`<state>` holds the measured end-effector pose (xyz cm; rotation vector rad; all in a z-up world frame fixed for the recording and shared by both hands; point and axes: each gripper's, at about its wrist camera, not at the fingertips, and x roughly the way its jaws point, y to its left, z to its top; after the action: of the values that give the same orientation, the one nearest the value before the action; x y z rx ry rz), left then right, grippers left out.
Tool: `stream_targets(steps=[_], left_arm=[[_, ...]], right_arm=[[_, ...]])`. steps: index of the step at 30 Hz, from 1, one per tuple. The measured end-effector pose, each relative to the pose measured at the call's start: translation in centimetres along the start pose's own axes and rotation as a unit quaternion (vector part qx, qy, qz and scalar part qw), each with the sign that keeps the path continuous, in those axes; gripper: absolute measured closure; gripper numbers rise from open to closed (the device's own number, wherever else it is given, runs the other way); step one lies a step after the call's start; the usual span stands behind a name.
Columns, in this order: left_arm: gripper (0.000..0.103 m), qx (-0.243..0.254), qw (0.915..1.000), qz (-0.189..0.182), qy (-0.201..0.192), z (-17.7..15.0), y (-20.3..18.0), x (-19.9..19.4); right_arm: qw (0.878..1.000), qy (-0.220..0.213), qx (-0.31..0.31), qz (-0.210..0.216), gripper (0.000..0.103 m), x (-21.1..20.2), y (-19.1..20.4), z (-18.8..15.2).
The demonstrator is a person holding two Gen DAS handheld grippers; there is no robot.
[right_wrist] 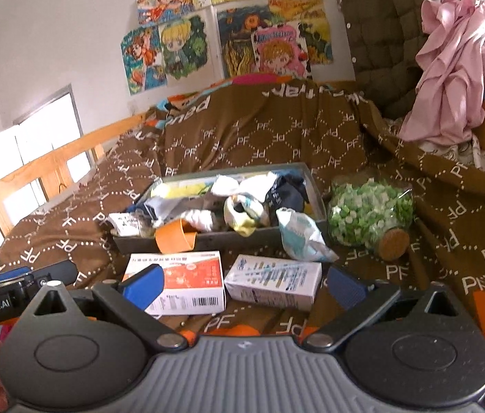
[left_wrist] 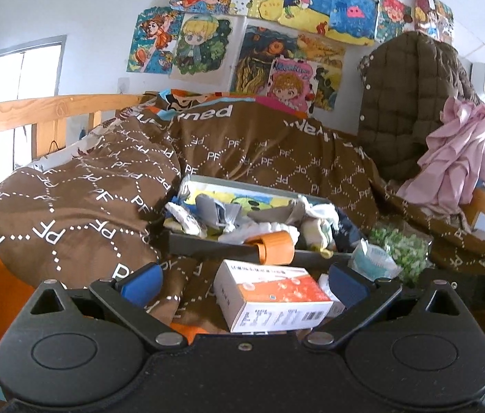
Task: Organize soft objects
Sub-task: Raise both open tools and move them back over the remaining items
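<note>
Two grippers hover over a bed covered by a brown quilt (right_wrist: 259, 137). The left gripper (left_wrist: 242, 282) has its jaws spread wide apart, empty, with an orange-and-white box (left_wrist: 273, 299) lying on the quilt between them. The right gripper (right_wrist: 242, 284) is likewise spread wide and empty, above a blue-and-white box (right_wrist: 273, 280). Socks (right_wrist: 242, 213) and other soft items fill a shallow grey tray (right_wrist: 208, 241) just beyond both boxes. A jar of green pieces (right_wrist: 368, 213) lies beside the tray.
</note>
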<state>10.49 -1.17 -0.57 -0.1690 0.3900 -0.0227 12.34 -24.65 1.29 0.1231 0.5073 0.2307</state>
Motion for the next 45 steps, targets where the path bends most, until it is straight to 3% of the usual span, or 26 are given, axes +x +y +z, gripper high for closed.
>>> stream_targets(steps=[19,45], left_arm=[[0.001,0.009,0.9988,0.036,0.034,-1.4,0.9,1.9],[0.001,0.006,0.9995,0.028,0.011,-1.3,0.3,4.3]], right_arm=[[0.998,0.055,-0.002,-0.005,0.000,2.3,0.0,-0.3],[0.999,0.050,0.002,-0.011,0.000,3.9,-0.2,0.3]])
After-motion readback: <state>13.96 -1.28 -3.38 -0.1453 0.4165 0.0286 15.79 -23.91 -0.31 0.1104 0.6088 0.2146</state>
